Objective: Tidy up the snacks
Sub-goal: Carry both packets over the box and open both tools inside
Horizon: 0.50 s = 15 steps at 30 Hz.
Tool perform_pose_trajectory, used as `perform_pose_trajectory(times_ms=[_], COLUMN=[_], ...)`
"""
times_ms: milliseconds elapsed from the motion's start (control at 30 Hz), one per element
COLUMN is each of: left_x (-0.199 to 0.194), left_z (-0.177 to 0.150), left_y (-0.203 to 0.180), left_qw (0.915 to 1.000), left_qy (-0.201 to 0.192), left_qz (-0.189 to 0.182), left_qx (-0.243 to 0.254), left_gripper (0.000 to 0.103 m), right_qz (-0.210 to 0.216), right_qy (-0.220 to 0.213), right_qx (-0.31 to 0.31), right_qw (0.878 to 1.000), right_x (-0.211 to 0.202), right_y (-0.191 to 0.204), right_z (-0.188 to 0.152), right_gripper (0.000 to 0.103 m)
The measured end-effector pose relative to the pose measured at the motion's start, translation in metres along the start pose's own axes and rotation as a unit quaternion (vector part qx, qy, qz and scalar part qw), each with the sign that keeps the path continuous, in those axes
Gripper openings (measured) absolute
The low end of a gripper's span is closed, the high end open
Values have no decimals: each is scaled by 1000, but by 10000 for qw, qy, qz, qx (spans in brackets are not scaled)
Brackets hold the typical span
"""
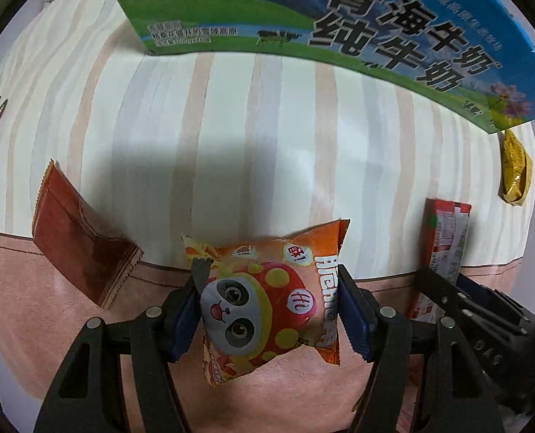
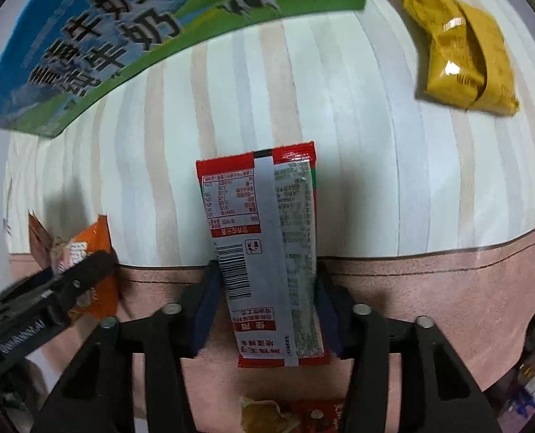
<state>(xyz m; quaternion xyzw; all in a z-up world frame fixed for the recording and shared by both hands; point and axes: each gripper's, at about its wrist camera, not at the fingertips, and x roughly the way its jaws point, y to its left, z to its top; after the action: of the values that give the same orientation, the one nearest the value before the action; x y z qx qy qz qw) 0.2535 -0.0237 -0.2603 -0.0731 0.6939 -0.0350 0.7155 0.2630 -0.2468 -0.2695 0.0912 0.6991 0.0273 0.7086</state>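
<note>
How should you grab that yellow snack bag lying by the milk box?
Probably pinch the yellow bag across its narrower width at the puffy middle, coming straight down from above. It lies flat on the tablecloth, apart from the milk box.

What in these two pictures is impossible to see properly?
- Milk carton: top cut off by the frame edge in both views, so whether it is open is hidden.
- Red packet: right wrist view shows only its back; front hidden.
- Packets at the bottom edge of the right wrist view: cut off, partly behind the fingers.
- Yellow packet: print blurred.
</note>
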Motion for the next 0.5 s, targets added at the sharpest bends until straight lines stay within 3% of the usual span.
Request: perform_pose_trajectory(times_ms=[200,500], left_x=[-43,-163], left_z=[-9,3], left_y=[2,-8], left_qw=[9993,9893], left_qy=[-286,-1103], left_qz=[-165,-795], left_qx=[182,521], left_gripper=[66,66], right_qz=[351,1131], right_qy=[-216,-951], right_qx=[13,-221], right_qw=[9991,9888], right_x=[-27,-124], right_y=[1,21], right_z=[-14,-12], right_gripper=[45,45])
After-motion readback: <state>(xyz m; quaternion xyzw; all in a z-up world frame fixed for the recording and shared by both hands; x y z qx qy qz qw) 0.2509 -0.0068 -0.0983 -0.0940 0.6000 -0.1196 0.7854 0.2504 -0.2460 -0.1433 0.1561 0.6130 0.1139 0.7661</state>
